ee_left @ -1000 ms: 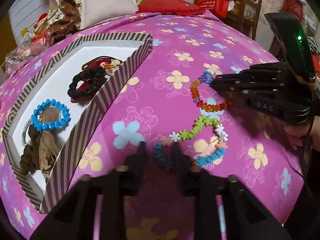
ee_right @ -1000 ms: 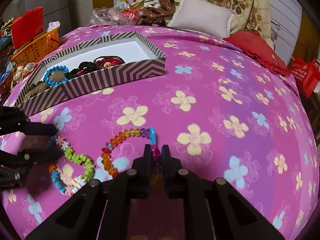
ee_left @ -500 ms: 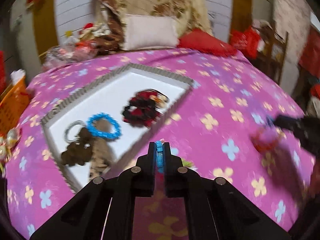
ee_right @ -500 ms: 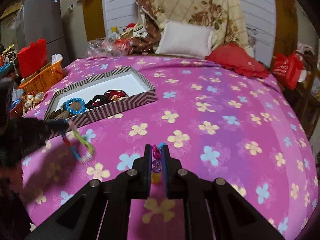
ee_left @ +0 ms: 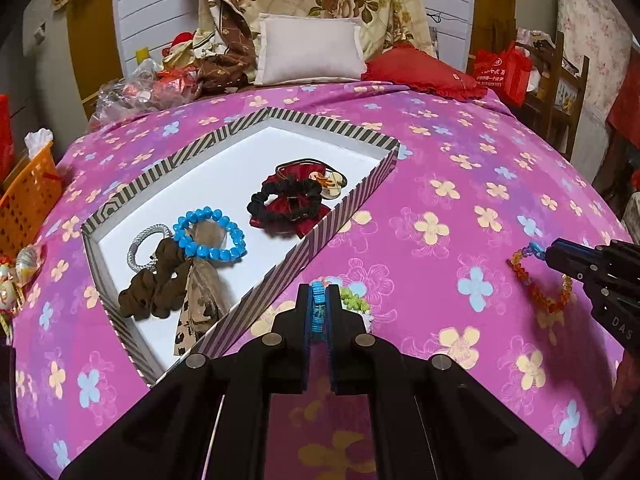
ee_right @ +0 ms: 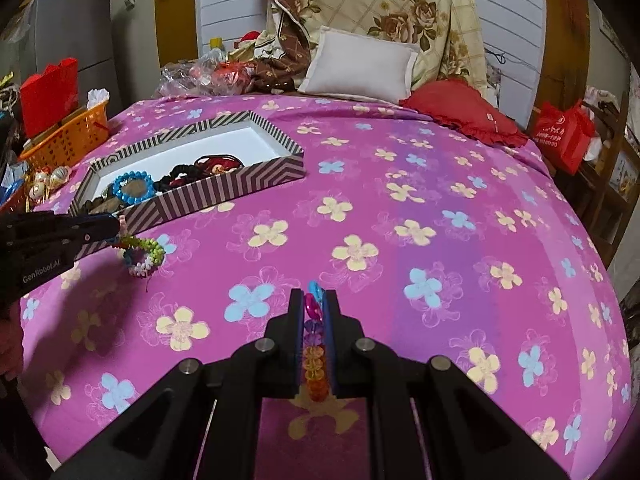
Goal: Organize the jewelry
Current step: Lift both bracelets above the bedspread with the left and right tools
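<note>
a green bracelet (ee_right: 144, 254) is clamped in the left gripper (ee_left: 320, 312), just short of the box (ee_left: 320, 236); an orange bracelet (ee_left: 538, 280) is pinched by the right gripper (ee_right: 314, 312). dangling loops could be snagged on the box wall.

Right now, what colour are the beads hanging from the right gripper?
Mostly orange-red bracelet, with a blue clasp; clearest in the left wrist view.

White pillow (ee_left: 310, 50), orange basket (ee_right: 68, 138)
</note>
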Demonstrator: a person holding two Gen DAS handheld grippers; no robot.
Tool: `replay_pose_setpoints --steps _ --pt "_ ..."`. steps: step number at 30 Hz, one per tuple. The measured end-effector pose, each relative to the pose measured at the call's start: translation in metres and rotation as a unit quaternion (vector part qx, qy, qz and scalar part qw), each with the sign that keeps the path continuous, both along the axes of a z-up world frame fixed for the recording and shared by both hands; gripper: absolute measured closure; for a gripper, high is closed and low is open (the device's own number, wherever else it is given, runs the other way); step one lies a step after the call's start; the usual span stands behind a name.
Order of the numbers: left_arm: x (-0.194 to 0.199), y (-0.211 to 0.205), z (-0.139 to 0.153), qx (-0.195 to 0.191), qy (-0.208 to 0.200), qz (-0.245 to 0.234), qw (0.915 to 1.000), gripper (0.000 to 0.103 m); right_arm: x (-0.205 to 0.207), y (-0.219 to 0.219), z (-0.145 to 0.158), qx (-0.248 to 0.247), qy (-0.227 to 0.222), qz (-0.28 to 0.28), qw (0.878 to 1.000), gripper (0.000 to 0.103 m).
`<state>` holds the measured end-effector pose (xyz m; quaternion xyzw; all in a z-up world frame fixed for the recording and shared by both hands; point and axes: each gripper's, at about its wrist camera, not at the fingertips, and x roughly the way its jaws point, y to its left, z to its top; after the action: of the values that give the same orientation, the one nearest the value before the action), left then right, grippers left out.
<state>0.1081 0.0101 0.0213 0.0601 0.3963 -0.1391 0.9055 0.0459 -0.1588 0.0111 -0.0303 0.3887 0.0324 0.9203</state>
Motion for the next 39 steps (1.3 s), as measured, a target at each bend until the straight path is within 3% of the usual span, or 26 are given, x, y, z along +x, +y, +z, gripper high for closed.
replay_pose_setpoints --steps 36,39 --pt "-0.0012 -0.0043 -0.0036 0.013 -0.004 -0.006 0.9999 0.093 -0.0010 0.0013 0.0003 -0.036 -0.012 -0.033 0.999 0.094" --pt "-0.0016 -0.0054 -0.0047 0.011 -0.002 -0.009 0.9999 0.093 -0.0016 0.0064 0.0004 -0.066 -0.015 -0.037 0.997 0.094"
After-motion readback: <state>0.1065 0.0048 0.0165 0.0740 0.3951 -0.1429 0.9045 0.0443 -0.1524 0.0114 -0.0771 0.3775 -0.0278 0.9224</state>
